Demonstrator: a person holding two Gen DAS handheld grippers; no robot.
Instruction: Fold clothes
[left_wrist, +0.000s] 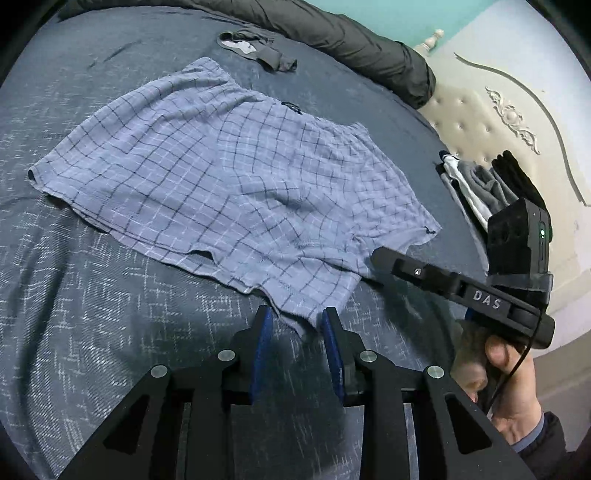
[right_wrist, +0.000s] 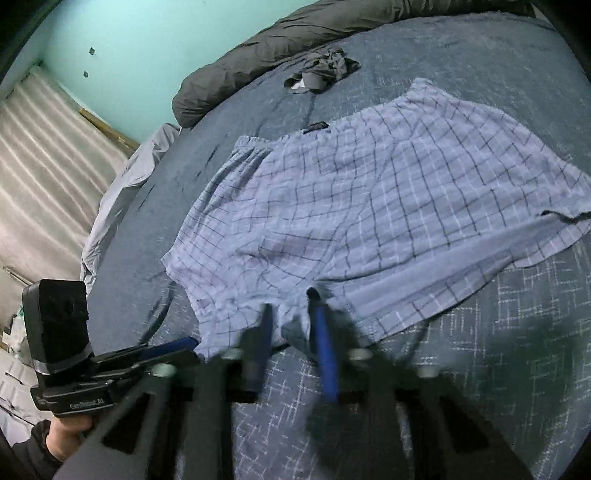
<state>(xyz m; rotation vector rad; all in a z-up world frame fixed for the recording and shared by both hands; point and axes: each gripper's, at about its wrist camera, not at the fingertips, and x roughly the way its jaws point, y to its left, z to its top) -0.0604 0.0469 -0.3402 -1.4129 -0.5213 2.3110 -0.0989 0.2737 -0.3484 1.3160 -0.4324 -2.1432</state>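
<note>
Both claws sit at the near hem of the checked shorts (left_wrist: 229, 177), spread flat mid-bed (left_wrist: 74, 332). Your left claw (left_wrist: 297, 332) is spread, the hem tip between its pads; your right claw (right_wrist: 291, 325), also spread, straddles the hem. Waistband lies straight ahead, long axis crosswise.

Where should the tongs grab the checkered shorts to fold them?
Grab the checkered shorts at the near hem corner, coming in low from the near edge of the bed. The shorts lie spread flat, and that corner sticks out between the open left tongs. The right tongs are at the same hem.
</note>
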